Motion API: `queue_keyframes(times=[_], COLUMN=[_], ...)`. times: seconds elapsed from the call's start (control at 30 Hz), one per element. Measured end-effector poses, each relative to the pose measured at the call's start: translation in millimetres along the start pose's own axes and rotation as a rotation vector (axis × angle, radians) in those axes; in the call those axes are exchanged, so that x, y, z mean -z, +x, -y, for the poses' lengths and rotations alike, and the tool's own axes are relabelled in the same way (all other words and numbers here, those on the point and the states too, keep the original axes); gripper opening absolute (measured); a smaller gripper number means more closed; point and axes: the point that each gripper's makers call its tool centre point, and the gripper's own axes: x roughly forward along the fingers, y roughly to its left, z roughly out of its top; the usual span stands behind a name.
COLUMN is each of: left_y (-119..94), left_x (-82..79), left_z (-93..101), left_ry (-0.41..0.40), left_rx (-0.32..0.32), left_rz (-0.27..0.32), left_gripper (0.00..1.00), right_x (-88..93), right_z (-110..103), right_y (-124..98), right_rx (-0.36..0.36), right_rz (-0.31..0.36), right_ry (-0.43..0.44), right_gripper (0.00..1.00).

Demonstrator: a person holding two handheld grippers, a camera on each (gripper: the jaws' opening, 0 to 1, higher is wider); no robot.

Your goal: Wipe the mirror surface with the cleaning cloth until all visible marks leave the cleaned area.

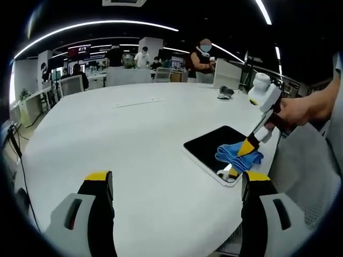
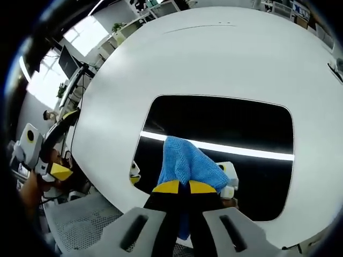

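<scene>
A wide white counter was seen across the left gripper view, with people and office furniture ranged along the top of the frame. The mirror, a dark rounded rectangle with a pale border, lay flat near the counter's edge at centre right of the left gripper view and across the middle of the right gripper view, where its long axis ran left to right and a bright strip of reflected ceiling light crossed it. The blue cleaning cloth was bunched on the glass at lower centre of the right gripper view, clamped in the closed jaws of the right tool, which was held by a hand at the right of the left gripper view. The left tool stood spread wide over bare counter, gripping nothing. Wiping was judged to be under way; no marks could be made out on the uncovered glass, so the remaining work could not be gauged.
</scene>
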Motion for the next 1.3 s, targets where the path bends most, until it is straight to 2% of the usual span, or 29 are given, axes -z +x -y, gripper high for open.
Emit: queue_keyframes(times=[0.43, 0.93, 1.3], left_y=[-4.0, -3.3, -5.3], left_x=[2.5, 3.4, 6.3], left_z=[-0.9, -1.1, -6.1], left_ry=[-0.004, -0.001, 0.000], left_rx=[-0.010, -0.012, -0.016], left_rz=[-0.002, -0.006, -0.013], left_gripper=[0.99, 0.99, 0.99], right_x=[-5.3, -9.3, -11.2], right_z=[-19.2, -29.8, -47.3], right_y=[8.3, 13.8, 20.8], right_rx=[-0.018, -0.035, -0.051], right_rz=[-0.010, -0.011, -0.022], right_ry=[-0.030, -0.030, -0.068], right_gripper=[0.00, 0.00, 0.00])
